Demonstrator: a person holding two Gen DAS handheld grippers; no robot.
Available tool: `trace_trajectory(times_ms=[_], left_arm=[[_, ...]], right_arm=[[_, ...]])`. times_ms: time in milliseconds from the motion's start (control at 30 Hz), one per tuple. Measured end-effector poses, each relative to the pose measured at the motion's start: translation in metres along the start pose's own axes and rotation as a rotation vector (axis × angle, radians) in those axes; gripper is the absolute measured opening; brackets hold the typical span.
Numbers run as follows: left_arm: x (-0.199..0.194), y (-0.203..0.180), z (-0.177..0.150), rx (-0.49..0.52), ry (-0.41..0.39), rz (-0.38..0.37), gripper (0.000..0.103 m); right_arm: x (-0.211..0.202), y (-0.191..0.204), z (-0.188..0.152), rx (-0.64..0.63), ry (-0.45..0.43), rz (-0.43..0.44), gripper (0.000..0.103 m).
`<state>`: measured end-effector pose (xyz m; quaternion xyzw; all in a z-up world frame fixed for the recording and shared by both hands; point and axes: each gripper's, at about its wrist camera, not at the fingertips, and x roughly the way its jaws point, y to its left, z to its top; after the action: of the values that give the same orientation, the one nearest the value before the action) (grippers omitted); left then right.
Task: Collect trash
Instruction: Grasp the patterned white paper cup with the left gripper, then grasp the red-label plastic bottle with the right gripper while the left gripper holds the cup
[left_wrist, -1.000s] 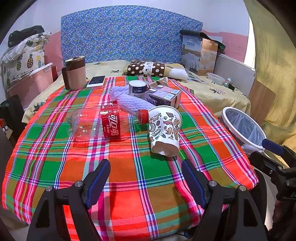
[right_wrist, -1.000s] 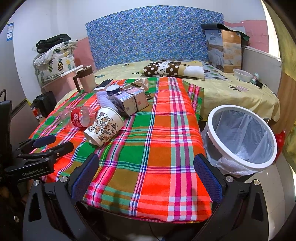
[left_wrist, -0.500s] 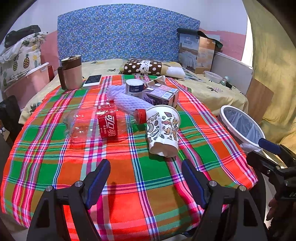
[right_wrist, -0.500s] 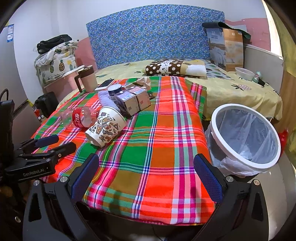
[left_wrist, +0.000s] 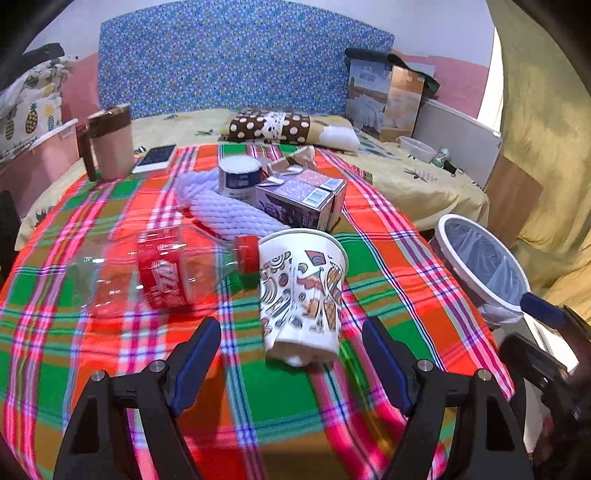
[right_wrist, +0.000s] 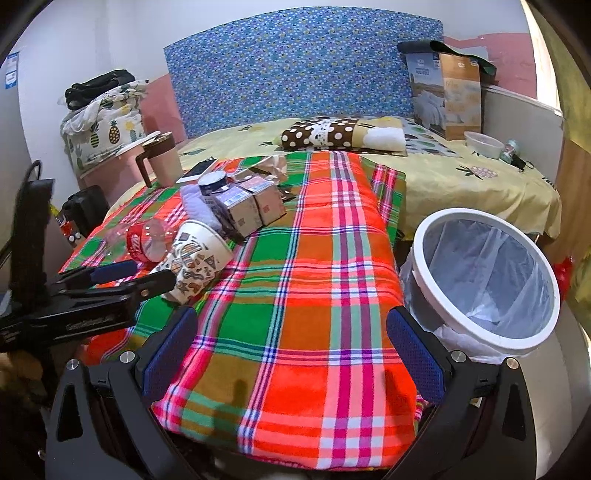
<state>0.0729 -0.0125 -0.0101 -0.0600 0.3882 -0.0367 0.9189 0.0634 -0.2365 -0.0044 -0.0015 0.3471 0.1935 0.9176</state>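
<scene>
Cup (left_wrist: 301, 291) on its side on the plaid cloth (left_wrist: 376, 291), just ahead of the left gripper (left_wrist: 291, 350).

Its base is turned toward the left gripper, whose jaws are spread wide with nothing held. A bottle (left_wrist: 162, 269) is laid beside the cup, its red cap touching the rim; cartons (left_wrist: 301, 201) are seen behind. The right gripper (right_wrist: 291, 347) is likewise held apart and empty over the cloth's near edge, with the bin (right_wrist: 436, 291) just to its right.
</scene>
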Motion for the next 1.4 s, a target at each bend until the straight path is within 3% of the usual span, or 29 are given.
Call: trace_trajectory(times_ms=[167,267,533,633,733,1067,1233,1400], left_arm=[[0.027,-0.004,0.006,0.011,0.041,0.036,0.07],[0.036,-0.006,0.006,0.031,0.062,0.035,0.049],[0.011,0.01,-0.006,-0.008,0.021,-0.021,0.049],[-0.004,0.021,-0.013,-0.029,0.012,-0.012,0.049],[-0.022,0.037,-0.021,-0.06,-0.002,0.015,0.049],[-0.054,0.092,-0.033,-0.174,-0.047,0.107,0.049],[-0.065,0.116,-0.039,-0.221,-0.062,0.141,0.049],[-0.065,0.131,-0.043,-0.241,-0.06,0.152,0.049]], right_arm=[[0.005,-0.008,0.001,0.021,0.011,-0.005,0.103],[0.006,-0.012,0.001,0.033,0.015,-0.004,0.103],[0.01,-0.004,0.006,-0.004,0.014,0.025,0.102],[0.016,0.007,0.012,-0.042,0.015,0.051,0.095],[0.023,0.022,0.019,-0.094,0.022,0.09,0.089],[0.053,0.093,0.057,-0.347,-0.004,0.291,0.089],[0.079,0.12,0.069,-0.467,0.018,0.408,0.089],[0.103,0.133,0.076,-0.532,0.062,0.451,0.089]])
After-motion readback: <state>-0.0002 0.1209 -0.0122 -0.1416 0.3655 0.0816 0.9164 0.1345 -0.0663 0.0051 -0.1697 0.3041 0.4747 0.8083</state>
